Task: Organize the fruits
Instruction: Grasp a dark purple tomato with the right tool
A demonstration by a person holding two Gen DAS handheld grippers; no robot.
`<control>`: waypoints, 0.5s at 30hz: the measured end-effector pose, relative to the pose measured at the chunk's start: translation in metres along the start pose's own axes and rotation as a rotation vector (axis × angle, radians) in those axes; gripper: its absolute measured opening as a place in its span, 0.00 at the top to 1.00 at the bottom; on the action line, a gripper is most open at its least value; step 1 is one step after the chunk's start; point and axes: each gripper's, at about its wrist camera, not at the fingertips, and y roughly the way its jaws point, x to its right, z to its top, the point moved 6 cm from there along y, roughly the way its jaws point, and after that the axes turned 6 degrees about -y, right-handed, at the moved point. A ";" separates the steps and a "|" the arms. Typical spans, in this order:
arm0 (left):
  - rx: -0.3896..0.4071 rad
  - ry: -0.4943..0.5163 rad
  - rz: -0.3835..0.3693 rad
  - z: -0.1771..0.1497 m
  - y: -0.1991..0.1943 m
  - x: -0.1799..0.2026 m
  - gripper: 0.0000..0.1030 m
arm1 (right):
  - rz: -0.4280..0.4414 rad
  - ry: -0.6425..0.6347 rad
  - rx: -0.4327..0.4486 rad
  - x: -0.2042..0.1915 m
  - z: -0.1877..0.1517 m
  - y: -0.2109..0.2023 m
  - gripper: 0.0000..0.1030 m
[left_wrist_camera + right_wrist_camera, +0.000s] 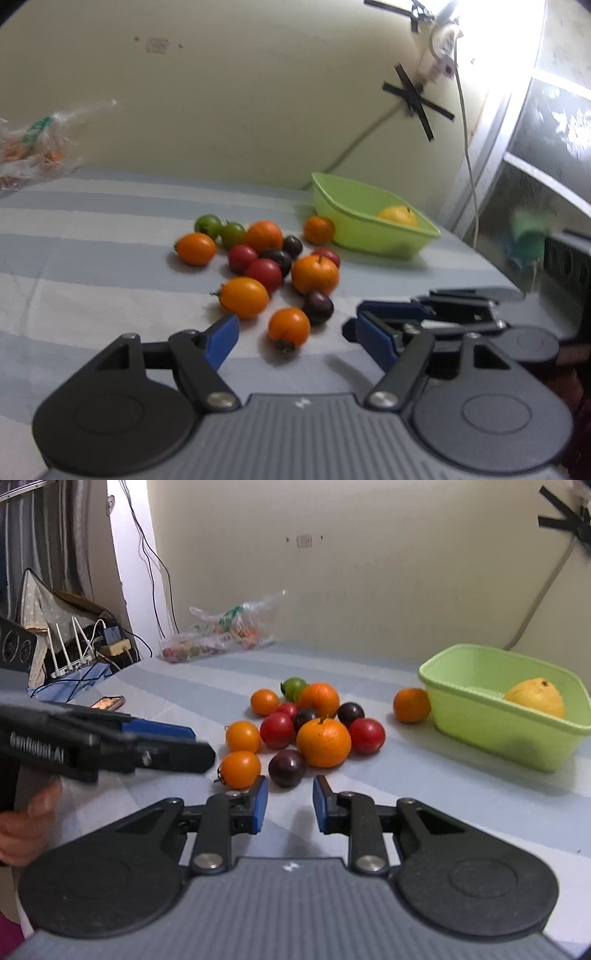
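Observation:
A pile of small fruits lies on the striped table: oranges [315, 274] [324, 741], orange, red, green and dark purple ones. A light green tub [373, 218] [498, 701] holds one yellow fruit [398, 216] [536, 697]; a small orange [319, 229] [411, 705] rests against its side. My left gripper [295, 336] is open and empty, just short of an orange fruit [289, 327]. My right gripper [287, 805] is open and empty, just short of a dark plum [286, 767]. Each gripper shows in the other's view, the right one [369, 332] and the left one [177, 746].
A clear plastic bag [218, 635] [33, 147] with more produce lies at the back by the wall. A phone [108, 703] lies on the table's left part. Cables and routers [81, 646] stand off the left edge. A window [546, 122] is on the right.

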 end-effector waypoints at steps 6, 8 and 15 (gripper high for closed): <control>-0.059 -0.054 -0.052 -0.007 0.018 -0.004 0.42 | 0.011 0.003 -0.016 -0.001 -0.003 0.003 0.71; -0.055 -0.055 -0.043 -0.007 0.022 -0.005 0.45 | 0.006 -0.010 -0.022 -0.002 -0.003 0.007 0.71; -0.047 -0.096 -0.061 -0.005 0.022 -0.020 0.72 | 0.016 -0.016 -0.042 -0.001 0.000 0.018 0.70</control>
